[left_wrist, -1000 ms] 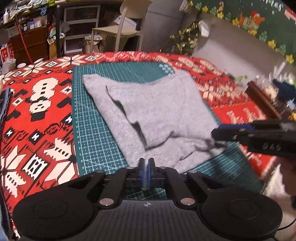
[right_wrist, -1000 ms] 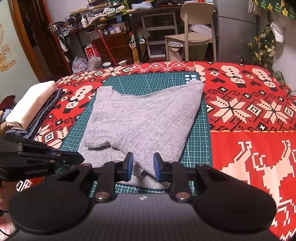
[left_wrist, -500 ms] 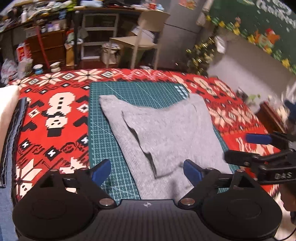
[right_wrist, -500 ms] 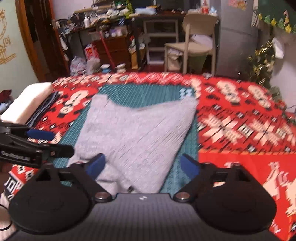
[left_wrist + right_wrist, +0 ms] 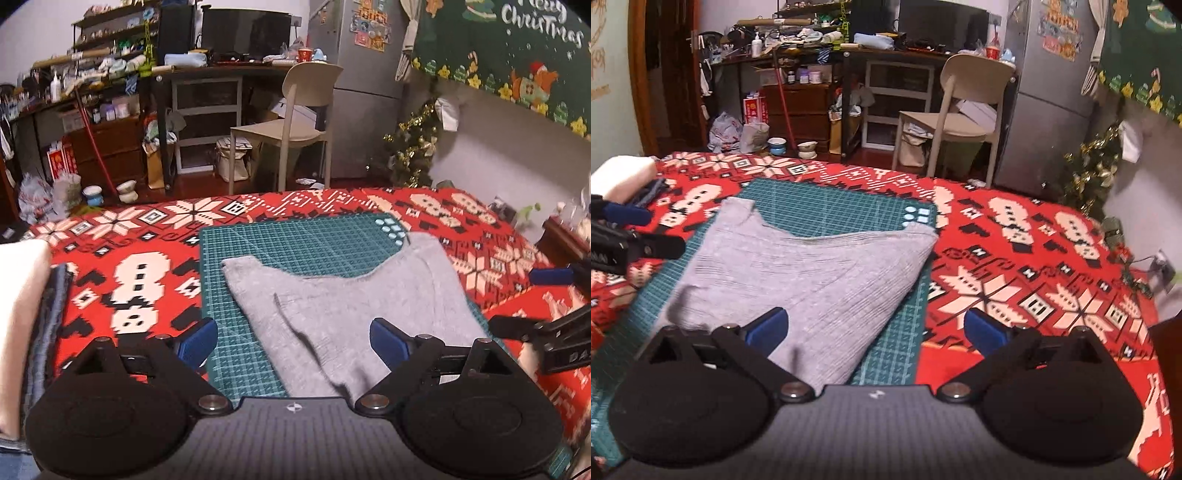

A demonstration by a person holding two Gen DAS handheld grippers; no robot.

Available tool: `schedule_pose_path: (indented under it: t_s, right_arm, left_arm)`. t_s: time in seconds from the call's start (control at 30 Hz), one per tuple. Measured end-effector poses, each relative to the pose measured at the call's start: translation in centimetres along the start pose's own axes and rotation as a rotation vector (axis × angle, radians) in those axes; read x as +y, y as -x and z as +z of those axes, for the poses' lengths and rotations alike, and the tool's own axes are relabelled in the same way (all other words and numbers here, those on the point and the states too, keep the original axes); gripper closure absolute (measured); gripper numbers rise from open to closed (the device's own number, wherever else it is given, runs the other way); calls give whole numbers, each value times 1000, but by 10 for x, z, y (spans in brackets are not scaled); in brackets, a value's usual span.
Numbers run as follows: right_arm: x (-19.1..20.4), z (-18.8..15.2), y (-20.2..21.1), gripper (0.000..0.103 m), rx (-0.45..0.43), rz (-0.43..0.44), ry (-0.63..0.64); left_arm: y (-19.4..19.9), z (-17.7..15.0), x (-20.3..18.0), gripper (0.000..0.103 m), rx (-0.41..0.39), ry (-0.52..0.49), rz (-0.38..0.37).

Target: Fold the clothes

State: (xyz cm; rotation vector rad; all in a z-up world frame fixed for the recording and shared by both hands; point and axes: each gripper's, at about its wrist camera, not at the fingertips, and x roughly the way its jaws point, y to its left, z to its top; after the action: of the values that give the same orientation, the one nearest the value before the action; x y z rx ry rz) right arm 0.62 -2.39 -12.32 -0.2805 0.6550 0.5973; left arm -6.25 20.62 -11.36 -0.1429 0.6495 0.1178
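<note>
Sweater (image 5: 354, 306) lies loosely folded on the mat (image 5: 295, 240); with your left gripper (image 5: 291, 341) still opening and right gripper (image 5: 875, 330) spread, both empty, a careless regrab at 6 o'clock could undo its layers.

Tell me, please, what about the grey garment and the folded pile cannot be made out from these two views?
- Grey garment, near hem: both views, hidden behind the tool bodies.
- What kind of garment it is: folded over itself.
- Folded pile: left wrist view, cut off by the picture's left edge and blurred; in the right wrist view, partly behind the left tool.
</note>
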Motion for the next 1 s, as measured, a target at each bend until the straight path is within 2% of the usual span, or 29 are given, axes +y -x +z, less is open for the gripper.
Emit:
schedule_pose_path:
  t_s: [0.13, 0.2, 0.27, 0.33, 0.37, 0.4, 0.43, 0.5, 0.6, 0.63, 0.67, 0.77, 0.83, 0.87, 0.9, 1.0]
  right_arm:
    - [-12, -3, -4, 1, -69, 105, -44]
    - [-15, 1, -9, 1, -62, 98, -49]
    - [-18, 4, -13, 1, -59, 93, -58]
    - [-22, 7, -19, 2, -54, 95, -84]
    - [-23, 8, -22, 7, -50, 98, -95]
    - [-25, 9, -25, 12, -46, 100, -105]
    - [-26, 10, -28, 20, -38, 105, -114]
    - [-28, 11, -33, 26, -21, 115, -128]
    - [-28, 12, -40, 49, -5, 141, -138]
    - [-27, 14, -41, 61, -2, 153, -139]
    - [-24, 14, -42, 67, 1, 166, -139]
    - [-12, 17, -44, 77, 4, 218, -121]
    - [-2, 18, -46, 80, 2, 238, -104]
    - [1, 19, -48, 81, 2, 241, -100]
    - [3, 21, -50, 81, 1, 240, -105]
    - [3, 27, -58, 81, -3, 230, -129]
  left_arm:
    - [-7, 8, 5, 14, -30, 60, -77]
    - [-12, 14, 8, 15, -32, 96, -125]
    - [-20, 20, 14, 25, -36, 136, -157]
    - [-30, 25, 19, 54, -17, 149, -149]
    - [-35, 27, 21, 61, -7, 156, -145]
    - [-40, 30, 23, 74, 5, 161, -140]
    - [-45, 30, 25, 80, 20, 162, -133]
    - [-53, 29, 29, 84, 49, 168, -132]
    - [-58, 25, 34, 84, 80, 169, -115]
    - [-59, 24, 36, 84, 88, 174, -115]
    - [-61, 22, 38, 84, 96, 179, -115]
    - [-64, 20, 42, 84, 100, 188, -123]
    - [-65, 20, 42, 85, 102, 181, -130]
    - [-66, 20, 43, 90, 100, 181, -137]
    - [-64, 21, 43, 101, 91, 189, -148]
    - [-57, 22, 46, 101, 63, 212, -180]
